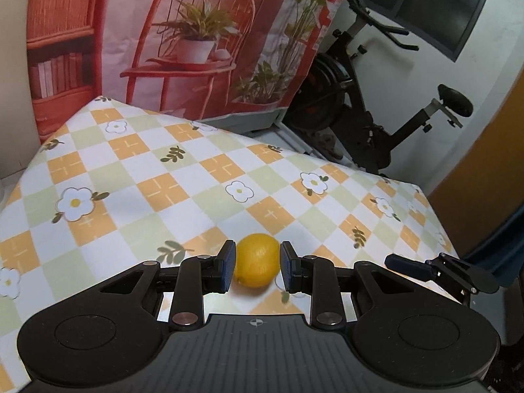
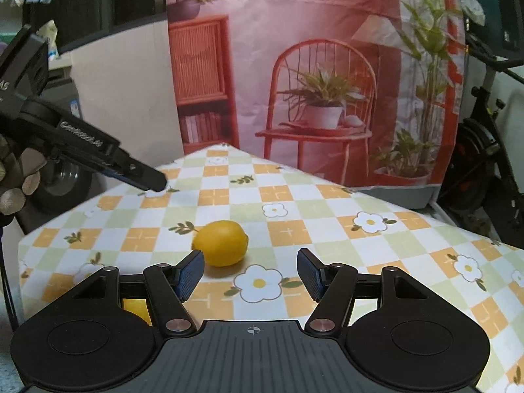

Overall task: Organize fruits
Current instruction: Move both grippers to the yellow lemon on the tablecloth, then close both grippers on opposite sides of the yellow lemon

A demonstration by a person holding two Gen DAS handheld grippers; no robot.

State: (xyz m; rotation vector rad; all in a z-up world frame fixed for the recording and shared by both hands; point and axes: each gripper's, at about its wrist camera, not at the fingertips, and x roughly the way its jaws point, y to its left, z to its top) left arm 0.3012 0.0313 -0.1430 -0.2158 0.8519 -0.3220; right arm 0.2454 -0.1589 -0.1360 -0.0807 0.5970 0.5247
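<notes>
Step in hand, as I read it: grab the lemon w/ the right claw. The lemon lies on the checked table, just ahead of that claw's left pad and off its centre line. The right claw is spread partway w/ nothing b/w the pads.

The left claw is drawn in as tight as it goes and is empty. In its own view the lemon shows thru the narrow gap of the left claw. The right-wrist view shows that claw up over the far left table edge, apart from the fruit.

To do it well:
- shift the right claw toward the lemon so it sits centred b/w the pads, not against one pad
- come down low enough that the pads meet the widest part; a round, smooth skin will prob squirt out if pinched high
- close gently, firm enough to lift w/o bruising
- keep the left claw clear of the path

A 2nd yellow thing peeks out under the right claw's linkage; can't tell what it is. No bowl or tray is in view, so where the lemon should go is unclear.

Writing: white lettering on the left claw's side, too blurred to read for sure; "AS" ends a word higher on its body
</notes>
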